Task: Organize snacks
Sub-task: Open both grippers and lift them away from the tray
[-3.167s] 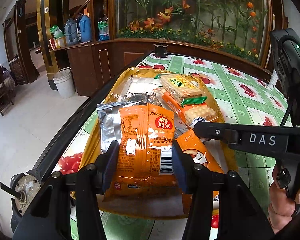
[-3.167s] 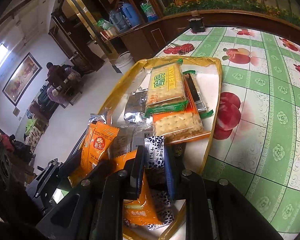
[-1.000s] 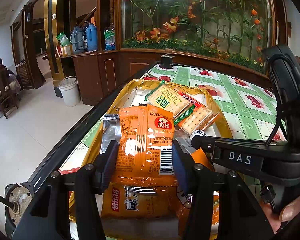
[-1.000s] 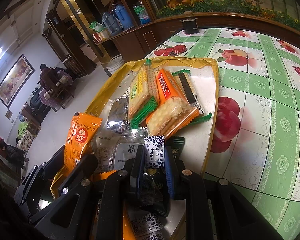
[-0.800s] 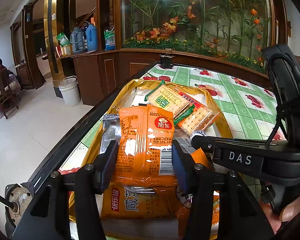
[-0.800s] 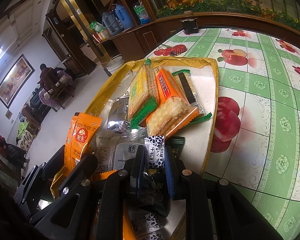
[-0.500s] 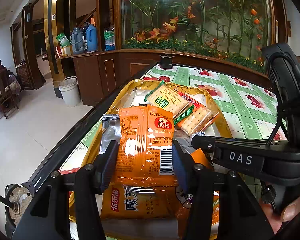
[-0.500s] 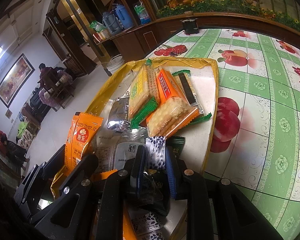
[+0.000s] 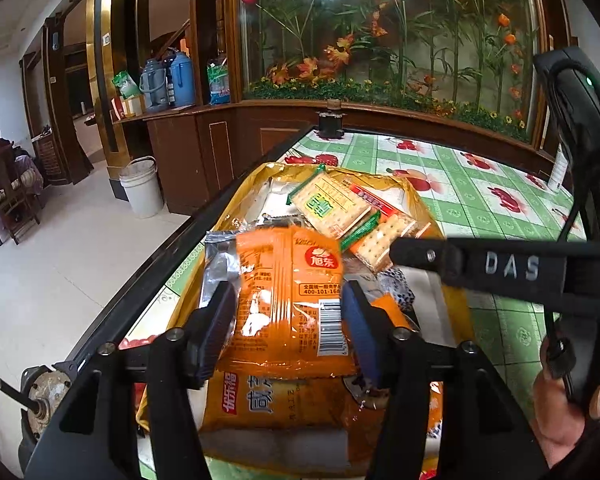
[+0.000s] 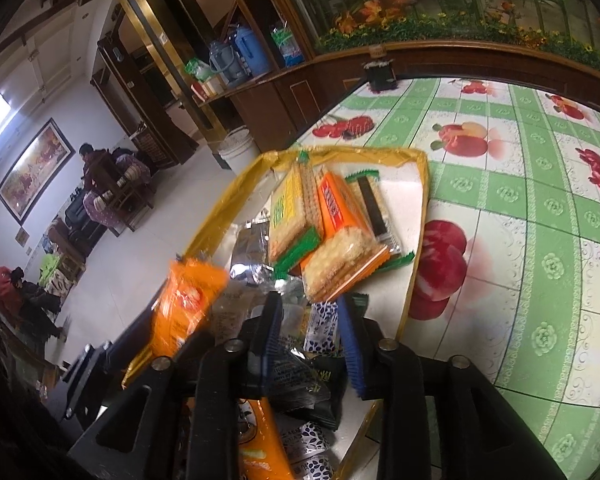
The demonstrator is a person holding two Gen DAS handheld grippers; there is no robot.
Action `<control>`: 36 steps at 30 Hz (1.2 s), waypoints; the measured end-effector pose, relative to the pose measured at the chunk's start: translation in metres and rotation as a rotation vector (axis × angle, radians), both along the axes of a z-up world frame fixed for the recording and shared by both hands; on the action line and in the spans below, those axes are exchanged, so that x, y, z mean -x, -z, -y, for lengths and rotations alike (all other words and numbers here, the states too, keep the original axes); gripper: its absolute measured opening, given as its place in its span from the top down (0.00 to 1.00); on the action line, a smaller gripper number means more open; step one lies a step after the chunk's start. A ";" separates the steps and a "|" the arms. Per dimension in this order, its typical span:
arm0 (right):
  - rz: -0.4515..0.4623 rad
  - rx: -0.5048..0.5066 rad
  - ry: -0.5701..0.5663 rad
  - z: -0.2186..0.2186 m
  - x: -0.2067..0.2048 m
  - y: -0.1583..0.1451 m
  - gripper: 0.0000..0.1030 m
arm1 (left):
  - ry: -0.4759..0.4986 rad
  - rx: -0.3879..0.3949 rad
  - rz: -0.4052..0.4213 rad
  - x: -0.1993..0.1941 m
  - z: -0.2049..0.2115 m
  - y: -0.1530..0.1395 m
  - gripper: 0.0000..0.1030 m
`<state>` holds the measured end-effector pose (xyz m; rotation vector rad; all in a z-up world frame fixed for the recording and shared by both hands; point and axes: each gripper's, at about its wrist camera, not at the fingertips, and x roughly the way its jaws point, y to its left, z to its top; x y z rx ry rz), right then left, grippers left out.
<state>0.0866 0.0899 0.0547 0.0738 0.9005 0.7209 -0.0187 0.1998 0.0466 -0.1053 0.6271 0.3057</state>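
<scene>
The left claw (image 9: pixel 288 320) is opening around the orange snack packet (image 9: pixel 288 292) above the yellow tray (image 10: pixel 224 208) (pads look barely clear of it). The right claw (image 10: pixel 308 336) is opening too, a blue-and-white patterned packet (image 10: pixel 320 328) loose between its pads over the tray.

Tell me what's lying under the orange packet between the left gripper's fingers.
Under the orange packet sits another orange pack with white characters, on the yellow tray. A silver wrapper pokes out behind it at the left. Anything directly beneath is covered.
</scene>
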 end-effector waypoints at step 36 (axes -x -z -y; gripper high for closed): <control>0.075 -0.072 0.001 0.061 0.057 -0.041 0.56 | 0.005 -0.081 0.032 0.077 0.032 -0.043 0.27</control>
